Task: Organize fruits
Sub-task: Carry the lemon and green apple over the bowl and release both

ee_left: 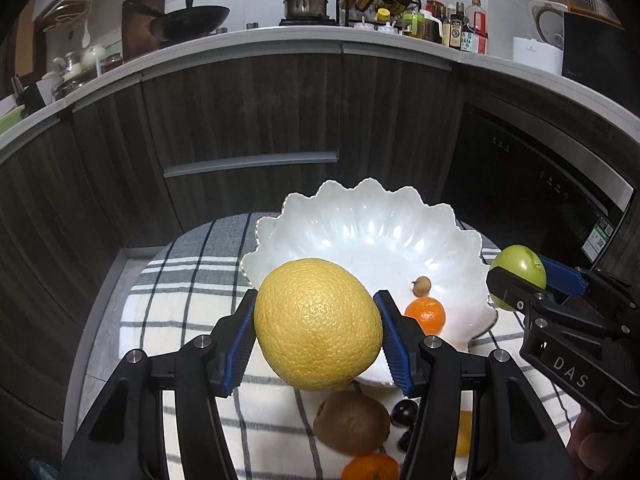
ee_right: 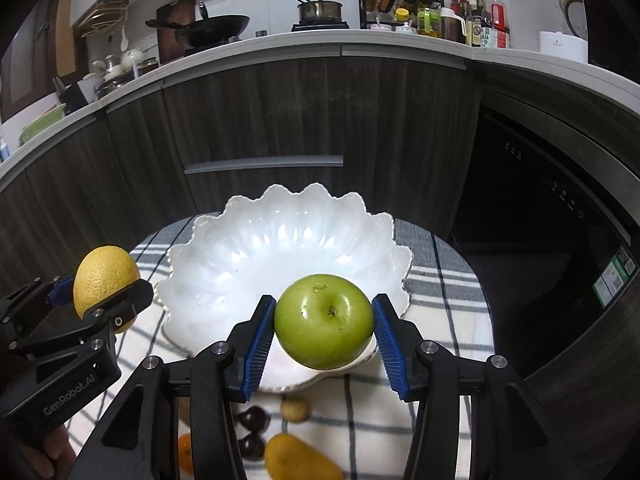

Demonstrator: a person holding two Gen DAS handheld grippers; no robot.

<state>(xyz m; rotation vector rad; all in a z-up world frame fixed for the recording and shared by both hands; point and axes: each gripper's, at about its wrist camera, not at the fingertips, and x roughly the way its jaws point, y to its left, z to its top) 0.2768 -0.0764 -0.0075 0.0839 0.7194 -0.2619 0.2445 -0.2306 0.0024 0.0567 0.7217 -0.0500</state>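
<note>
Two fruits are held near the bowl (ee_left: 368,236) at frame centre: left gripper (ee_left: 318,334) clamps the citrus (ee_left: 318,322), right gripper (ee_right: 324,334) clamps the apple (ee_right: 324,328). Released together, they could collide or roll out.

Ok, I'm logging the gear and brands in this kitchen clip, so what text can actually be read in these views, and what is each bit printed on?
"DAS": on the black body of the right gripper, which holds the green apple.
"GenRobot.AI": on the body of the left gripper, which holds the yellow citrus.
Sauce bottle labels: too small to read.
Green sticker on the dark appliance: blurred.
White container logo: illegible.
</note>
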